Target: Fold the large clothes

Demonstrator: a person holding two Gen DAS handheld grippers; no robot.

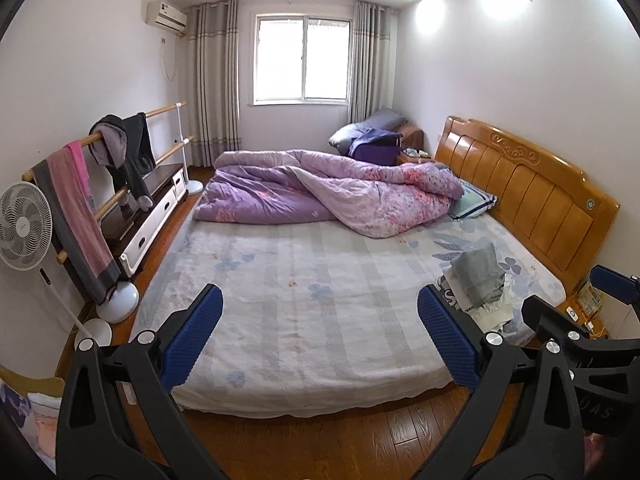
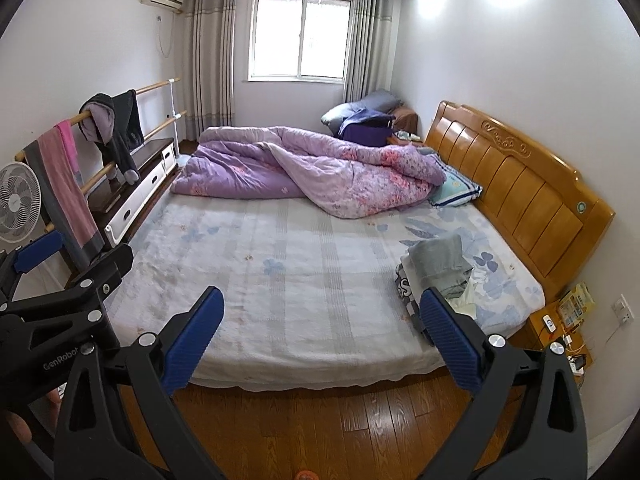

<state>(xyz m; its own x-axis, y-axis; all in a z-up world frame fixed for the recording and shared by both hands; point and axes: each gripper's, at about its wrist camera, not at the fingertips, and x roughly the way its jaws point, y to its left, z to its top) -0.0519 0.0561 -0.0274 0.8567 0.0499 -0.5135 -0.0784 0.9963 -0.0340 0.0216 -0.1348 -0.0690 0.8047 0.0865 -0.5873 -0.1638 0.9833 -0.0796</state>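
Note:
A small pile of clothes, a grey garment (image 1: pixel 478 276) on top of white and patterned pieces, lies on the bed's right side near the headboard; in the right wrist view the grey garment (image 2: pixel 440 264) sits just beyond my right fingertip. My left gripper (image 1: pixel 320 300) is open and empty, held over the floor at the near edge of the bed (image 1: pixel 300 320). My right gripper (image 2: pixel 320 300) is open and empty too, beside the left one. Each shows in the other's view: the right gripper (image 1: pixel 568 292) at the right, the left gripper (image 2: pixel 80 252) at the left.
A crumpled purple quilt (image 1: pixel 320 184) and a pillow (image 1: pixel 474 200) fill the bed's far half. A rail rack with hung clothes (image 1: pixel 120 152), a white fan (image 1: pixel 24 226) and a low cabinet (image 1: pixel 148 216) line the left wall. A nightstand (image 2: pixel 560 320) stands at the right. The floor (image 2: pixel 320 420) is wood.

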